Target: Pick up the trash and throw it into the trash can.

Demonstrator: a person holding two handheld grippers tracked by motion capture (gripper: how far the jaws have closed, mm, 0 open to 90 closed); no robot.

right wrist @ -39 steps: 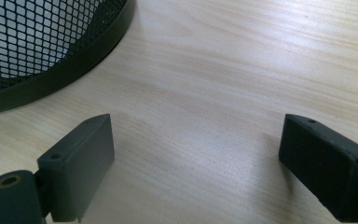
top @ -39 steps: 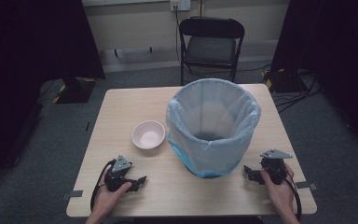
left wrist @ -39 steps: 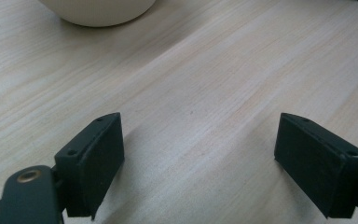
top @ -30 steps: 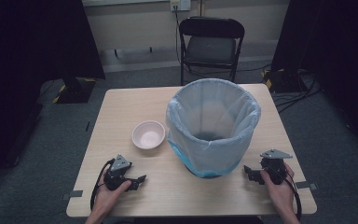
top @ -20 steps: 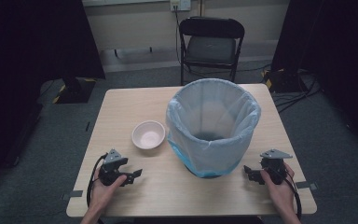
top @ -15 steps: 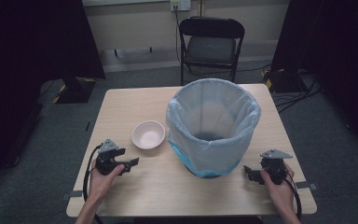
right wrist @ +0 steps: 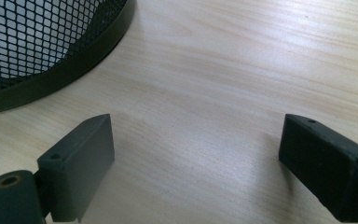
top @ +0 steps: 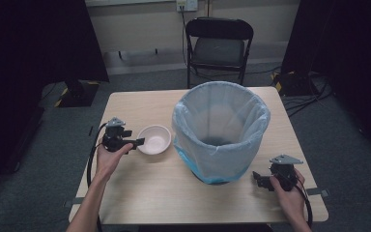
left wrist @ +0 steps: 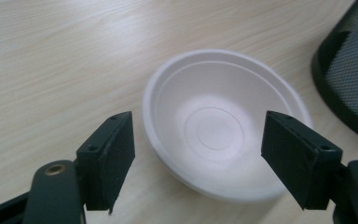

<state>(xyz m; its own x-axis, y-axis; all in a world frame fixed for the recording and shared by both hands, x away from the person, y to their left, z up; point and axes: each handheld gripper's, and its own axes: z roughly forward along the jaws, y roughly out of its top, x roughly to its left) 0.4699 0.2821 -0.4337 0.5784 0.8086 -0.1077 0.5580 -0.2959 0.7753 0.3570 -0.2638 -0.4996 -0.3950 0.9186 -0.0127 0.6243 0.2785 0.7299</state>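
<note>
On the pale wooden table, the left gripper sits right up against the white bowl, held in the person's left hand near the table's left edge. From the left gripper view, its two black jaws stand wide apart with the white bowl lying between and just beyond them, nothing clamped, the bowl empty and resting flat on the wood. Over to the bowl's right stands the big mesh wastebasket, lined with a pale blue bag folded over its rim, near the middle of the table. Its black mesh wall peeks in at the edge of the left gripper view.

Across on the near right corner, the right gripper is held low in the right hand, pointing toward the foot of the wastebasket but clear of it. The right gripper view has its jaws spread wide too, bare wood between them, the basket's dark base band curving off ahead. Beyond the table's far edge, a black folding chair stands on the grey floor.
</note>
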